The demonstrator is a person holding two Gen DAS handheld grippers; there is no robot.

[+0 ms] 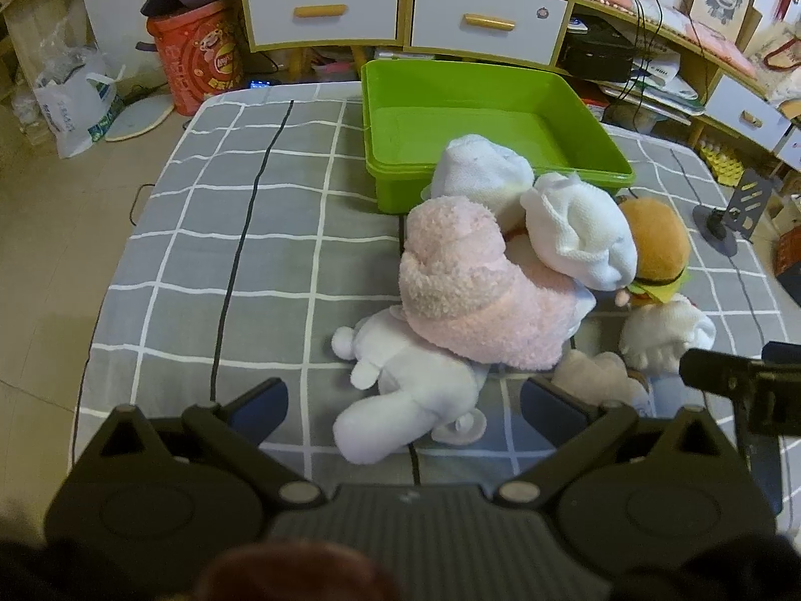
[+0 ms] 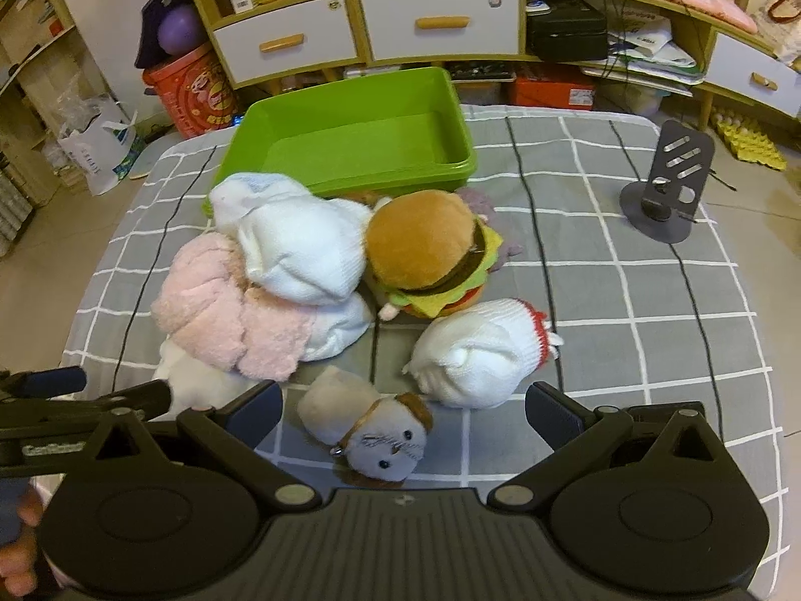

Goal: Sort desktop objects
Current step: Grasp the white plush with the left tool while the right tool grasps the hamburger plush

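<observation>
Currently, from the left wrist, the left tongs (image 1: 404, 403) are hovering spread and empty over a white plush (image 1: 400, 400) lying in front of the empty green bin (image 1: 480, 115). From the right wrist, the right tongs (image 2: 403, 410) are gaping around a small cat-faced plush (image 2: 370, 433), likely about to close and lift it into the green bin.

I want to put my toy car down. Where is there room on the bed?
The checked cloth left of the pink plush is bare. So is the patch between the burger plush and the grey stand. The green bin is empty. The middle is crowded.
</observation>
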